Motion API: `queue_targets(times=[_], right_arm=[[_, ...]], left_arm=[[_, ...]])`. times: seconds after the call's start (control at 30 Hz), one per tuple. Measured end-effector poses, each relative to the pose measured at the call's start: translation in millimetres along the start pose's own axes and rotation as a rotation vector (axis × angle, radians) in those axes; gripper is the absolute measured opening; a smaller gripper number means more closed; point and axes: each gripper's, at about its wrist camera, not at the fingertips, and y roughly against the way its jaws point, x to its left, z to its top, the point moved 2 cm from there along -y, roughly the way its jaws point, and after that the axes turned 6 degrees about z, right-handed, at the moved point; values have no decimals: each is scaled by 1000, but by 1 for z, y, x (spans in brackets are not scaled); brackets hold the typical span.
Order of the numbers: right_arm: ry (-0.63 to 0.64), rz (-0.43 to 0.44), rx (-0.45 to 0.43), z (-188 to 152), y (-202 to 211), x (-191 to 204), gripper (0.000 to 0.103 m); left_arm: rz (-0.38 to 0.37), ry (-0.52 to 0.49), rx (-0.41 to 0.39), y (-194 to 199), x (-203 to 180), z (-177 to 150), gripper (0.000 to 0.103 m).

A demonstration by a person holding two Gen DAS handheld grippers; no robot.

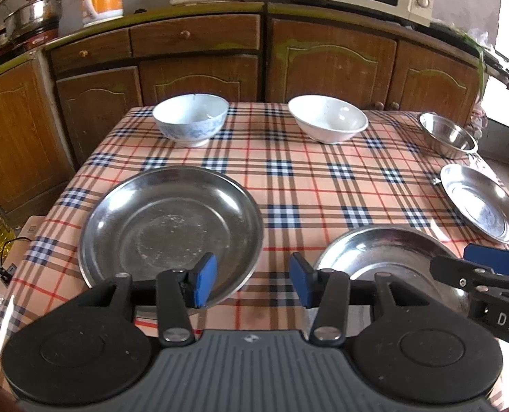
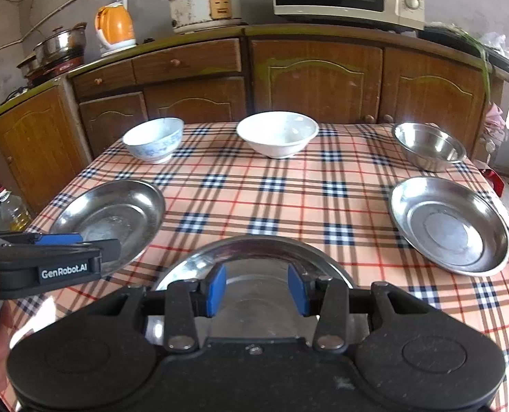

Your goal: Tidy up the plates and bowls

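Three steel plates lay apart on desk (image 2: pixel 288 199): left plate (image 1: pixel 172 226), middle plate (image 2: pixel 254 261), right plate (image 2: pixel 450 226). Behind stood patterned bowl (image 1: pixel 191 120), white bowl (image 1: pixel 328 118), steel bowl (image 2: pixel 429 146), none stacked. Left gripper (image 1: pixel 252 283) hung part open, empty, between left and middle plates. Right gripper (image 2: pixel 256 290) part open, empty, above middle plate. Likely between steps; next called for gripping plate rim, stacking onto another.
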Motion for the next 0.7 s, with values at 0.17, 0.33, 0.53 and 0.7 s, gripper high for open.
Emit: queue_targets(times=[0.17, 0.33, 0.53, 0.7], right_arm=[[17, 23, -2, 7, -4, 17, 55], [47, 46, -9, 13, -9, 36, 62], [69, 71, 1, 19, -19, 58, 70], [72, 76, -4, 23, -26, 71, 75]], left_arm=[[16, 17, -3, 0, 13, 2, 54], [36, 34, -15, 1, 28, 3, 62], [58, 74, -17, 1, 50, 5, 72], [74, 93, -38, 5, 65, 8, 80]])
